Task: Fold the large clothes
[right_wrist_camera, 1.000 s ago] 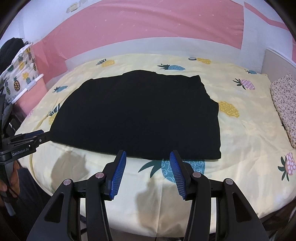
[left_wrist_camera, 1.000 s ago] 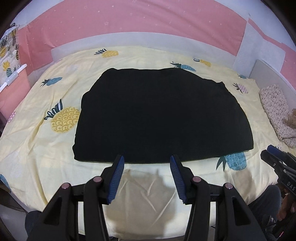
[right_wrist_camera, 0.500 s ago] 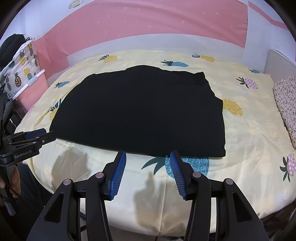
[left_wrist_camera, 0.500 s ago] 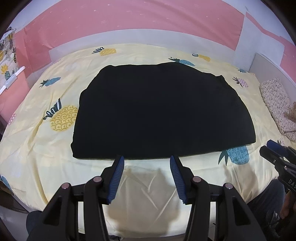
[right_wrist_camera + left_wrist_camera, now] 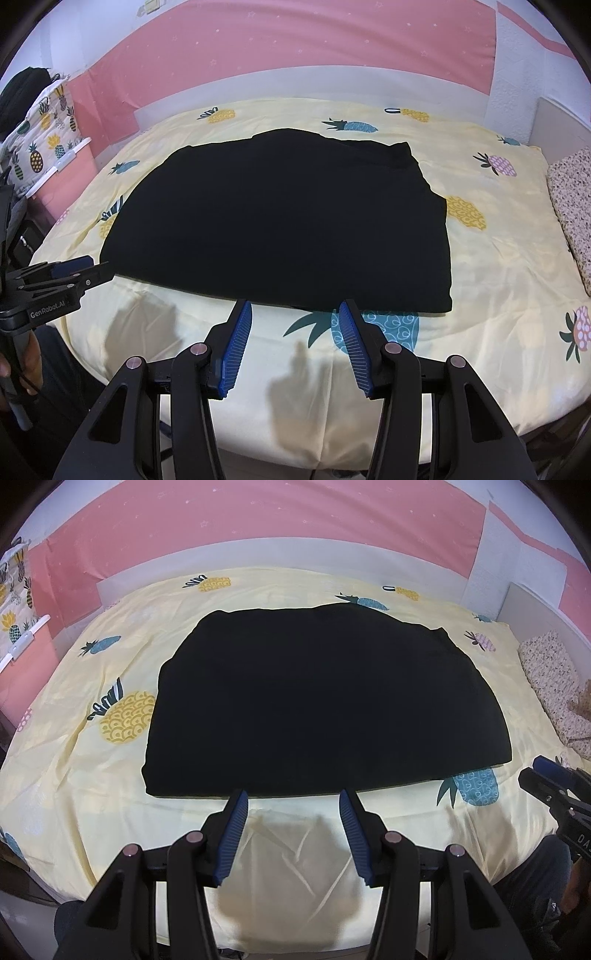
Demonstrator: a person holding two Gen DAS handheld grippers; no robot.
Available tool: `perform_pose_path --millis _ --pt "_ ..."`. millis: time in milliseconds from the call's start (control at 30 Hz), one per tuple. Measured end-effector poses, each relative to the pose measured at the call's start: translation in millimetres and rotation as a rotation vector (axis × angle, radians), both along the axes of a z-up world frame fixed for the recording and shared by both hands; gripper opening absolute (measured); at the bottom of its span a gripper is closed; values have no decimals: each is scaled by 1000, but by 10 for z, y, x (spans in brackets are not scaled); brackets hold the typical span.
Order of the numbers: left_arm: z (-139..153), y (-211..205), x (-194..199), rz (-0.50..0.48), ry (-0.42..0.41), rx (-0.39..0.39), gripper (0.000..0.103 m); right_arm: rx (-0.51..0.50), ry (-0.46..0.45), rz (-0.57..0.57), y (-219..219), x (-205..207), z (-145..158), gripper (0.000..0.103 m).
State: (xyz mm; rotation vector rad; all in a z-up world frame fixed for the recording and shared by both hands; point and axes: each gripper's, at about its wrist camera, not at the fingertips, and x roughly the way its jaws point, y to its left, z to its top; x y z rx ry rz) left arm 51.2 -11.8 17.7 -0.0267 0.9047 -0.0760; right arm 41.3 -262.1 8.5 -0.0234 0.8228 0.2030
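A large black garment (image 5: 325, 705) lies flat on the yellow pineapple-print bed sheet (image 5: 74, 760); it also shows in the right wrist view (image 5: 284, 225), folded into a broad rectangle. My left gripper (image 5: 293, 794) is open and empty, held above the sheet just short of the garment's near edge. My right gripper (image 5: 293, 304) is open and empty over the garment's near edge, towards its right corner. Each gripper shows in the other's view: the right one (image 5: 554, 782) at the far right, the left one (image 5: 62, 277) at the far left.
A speckled pillow (image 5: 554, 679) lies at the bed's right side. A pink wall (image 5: 295, 48) and white headboard strip run behind the bed. A pineapple-print organiser (image 5: 40, 140) hangs at the left. The bed's front edge drops off below the grippers.
Both grippers have drawn back slightly and risen, so the garment sits a little farther away. The garment has not moved. Both grippers stay open.
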Motion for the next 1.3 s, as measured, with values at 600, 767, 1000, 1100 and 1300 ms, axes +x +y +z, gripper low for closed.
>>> perform_pose_path --millis 600,767,1000,1100,1300 --pt "-9 40 3 10 6 -19 54 4 11 5 9 -7 -12 50" --pt "-14 45 2 11 6 -11 54 4 13 7 2 5 -16 50" --pt "-23 34 -4 19 8 -4 54 3 17 10 -14 12 -32 50" --pt "-30 37 -8 23 11 -13 54 3 16 11 -15 13 -35 50" --pt "-38 4 -9 16 11 4 54 3 20 11 -18 18 -31 50"
